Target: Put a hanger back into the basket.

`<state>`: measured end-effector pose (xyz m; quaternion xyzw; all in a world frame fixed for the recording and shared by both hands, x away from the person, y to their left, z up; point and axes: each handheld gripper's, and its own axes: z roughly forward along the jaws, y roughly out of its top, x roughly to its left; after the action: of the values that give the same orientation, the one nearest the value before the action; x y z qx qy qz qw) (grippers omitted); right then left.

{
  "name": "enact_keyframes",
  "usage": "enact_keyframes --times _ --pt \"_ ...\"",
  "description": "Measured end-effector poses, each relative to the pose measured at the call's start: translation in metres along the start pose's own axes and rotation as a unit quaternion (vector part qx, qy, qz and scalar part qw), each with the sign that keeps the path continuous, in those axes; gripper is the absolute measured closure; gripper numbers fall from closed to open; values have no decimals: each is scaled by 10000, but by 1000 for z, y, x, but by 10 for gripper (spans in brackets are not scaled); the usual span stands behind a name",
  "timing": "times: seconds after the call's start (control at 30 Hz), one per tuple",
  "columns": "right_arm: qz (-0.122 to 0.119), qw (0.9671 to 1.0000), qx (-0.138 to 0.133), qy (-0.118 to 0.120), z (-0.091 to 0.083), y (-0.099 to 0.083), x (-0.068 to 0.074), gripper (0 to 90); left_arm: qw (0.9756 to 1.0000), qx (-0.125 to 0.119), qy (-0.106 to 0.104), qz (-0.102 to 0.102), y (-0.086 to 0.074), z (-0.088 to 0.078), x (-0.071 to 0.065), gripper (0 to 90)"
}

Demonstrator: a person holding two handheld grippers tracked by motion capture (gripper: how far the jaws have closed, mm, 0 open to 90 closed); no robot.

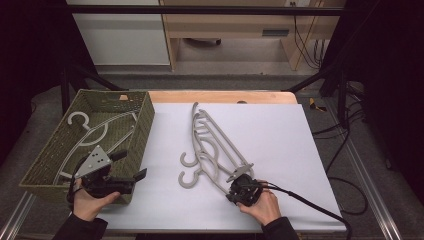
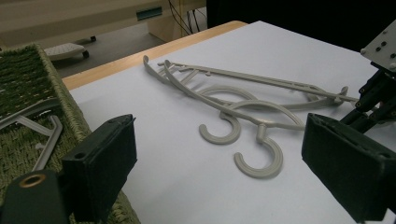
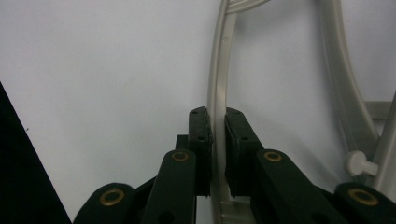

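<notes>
At the near right of the white tabletop [image 1: 280, 150], the right claw [image 1: 239, 181] sits clamped on a grey hanger's [image 1: 212, 150] arm, ready to lift it toward the woven basket [image 1: 145, 125] at left, where the left claw [image 1: 131, 167] waits, jaws apart.

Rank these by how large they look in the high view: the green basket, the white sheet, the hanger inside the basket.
1. white sheet, clearly the largest.
2. green basket.
3. hanger inside the basket, smallest; it fits within the basket walls, and the left gripper covers its near end.
</notes>
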<state>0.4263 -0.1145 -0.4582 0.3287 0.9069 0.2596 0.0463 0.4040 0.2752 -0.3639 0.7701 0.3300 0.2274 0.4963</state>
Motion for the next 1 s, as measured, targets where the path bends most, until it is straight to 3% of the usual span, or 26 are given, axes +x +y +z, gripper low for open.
enact_keyframes --times 0.23,0.3,0.63,0.8,1.0 --pt "107 9994 -289 137 -12 1 -6 829 10000 -14 -10 33 1 -1 -1 99" --pt "91 9988 -456 124 -19 2 -7 829 10000 -20 -22 35 1 -1 -2 99" --pt "-49 9965 -773 313 -39 3 -8 830 9999 4 -26 152 2 -1 -4 100" --pt "-219 9932 -990 576 -58 5 -15 829 9996 44 -37 284 5 0 -5 103" --pt "-400 9884 -1165 890 -80 2 -20 829 9982 89 -54 583 13 -1 -10 103"
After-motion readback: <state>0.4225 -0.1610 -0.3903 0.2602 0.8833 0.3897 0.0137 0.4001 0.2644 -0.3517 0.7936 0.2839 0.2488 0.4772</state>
